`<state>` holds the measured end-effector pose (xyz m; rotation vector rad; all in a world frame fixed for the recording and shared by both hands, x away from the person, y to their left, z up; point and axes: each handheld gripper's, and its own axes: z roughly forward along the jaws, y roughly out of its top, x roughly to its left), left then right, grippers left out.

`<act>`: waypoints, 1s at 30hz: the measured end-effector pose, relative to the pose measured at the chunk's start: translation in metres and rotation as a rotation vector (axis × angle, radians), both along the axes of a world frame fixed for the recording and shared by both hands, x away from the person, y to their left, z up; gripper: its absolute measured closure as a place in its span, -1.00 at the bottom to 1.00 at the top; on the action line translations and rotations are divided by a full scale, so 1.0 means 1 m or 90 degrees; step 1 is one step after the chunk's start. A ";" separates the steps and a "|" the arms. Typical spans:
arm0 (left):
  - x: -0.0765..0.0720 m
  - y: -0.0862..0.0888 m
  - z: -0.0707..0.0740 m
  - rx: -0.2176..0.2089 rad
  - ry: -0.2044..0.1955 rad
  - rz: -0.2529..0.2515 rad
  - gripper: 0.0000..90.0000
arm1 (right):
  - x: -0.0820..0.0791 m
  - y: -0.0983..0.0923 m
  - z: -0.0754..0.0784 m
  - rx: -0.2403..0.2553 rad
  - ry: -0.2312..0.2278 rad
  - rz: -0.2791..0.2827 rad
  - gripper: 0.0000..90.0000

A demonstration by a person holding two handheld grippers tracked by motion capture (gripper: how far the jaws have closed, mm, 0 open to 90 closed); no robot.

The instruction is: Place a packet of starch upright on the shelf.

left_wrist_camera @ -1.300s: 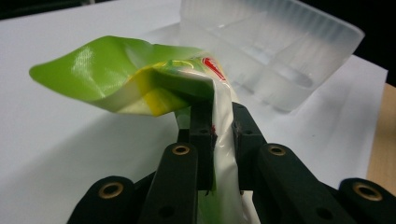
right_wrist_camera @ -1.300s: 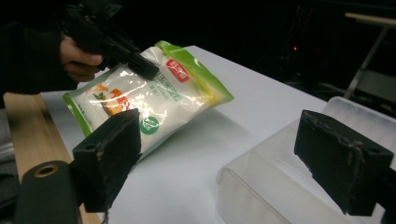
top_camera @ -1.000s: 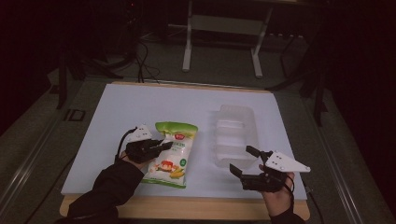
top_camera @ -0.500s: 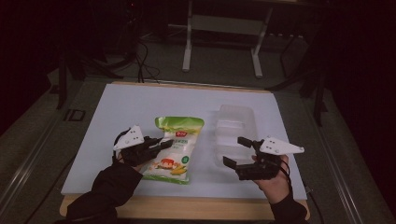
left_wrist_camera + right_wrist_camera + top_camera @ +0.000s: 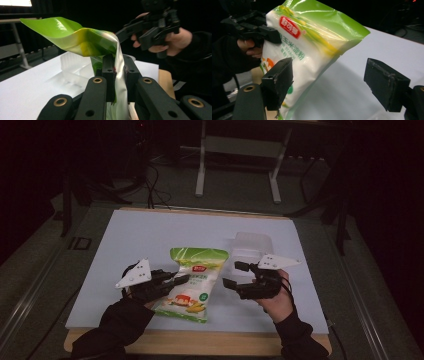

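Left gripper [image 5: 172,280] is clamped on the side edge of the corn starch bag [image 5: 192,282], which is lifted and tilted near the table's front edge. Right gripper [image 5: 235,274], jaws wide apart, sits just beside the bag's other side without touching it. Judged: pickup done, second grasp and any placing into the clear plastic tray [image 5: 250,247] left. Table [image 5: 150,235] is bare toward the back and left; front edge is close, so little room there.
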<state>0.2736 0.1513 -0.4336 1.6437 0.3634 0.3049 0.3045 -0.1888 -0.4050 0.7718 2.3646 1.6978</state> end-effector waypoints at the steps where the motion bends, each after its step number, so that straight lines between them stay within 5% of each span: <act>1: -0.001 0.000 0.001 -0.002 -0.003 -0.003 0.86 | 0.001 0.002 0.001 0.001 0.000 0.005 -0.49; 9: -0.004 -0.005 0.002 -0.011 -0.016 -0.046 0.86 | 0.006 0.014 0.006 0.021 0.012 0.054 -0.29; 13: -0.002 -0.007 -0.001 -0.009 -0.003 -0.049 0.86 | 0.008 0.020 0.004 -0.015 0.023 0.080 0.08; 16: 0.001 -0.006 -0.003 -0.010 0.013 -0.056 0.86 | 0.011 0.020 0.000 -0.002 0.048 0.116 0.53; 19: 0.003 -0.005 -0.007 -0.016 0.024 -0.068 0.86 | 0.011 0.021 0.000 -0.011 0.050 0.131 0.75; 30: 0.004 -0.005 -0.006 -0.024 0.019 -0.082 0.82 | 0.008 0.021 0.020 -0.050 0.008 0.167 0.87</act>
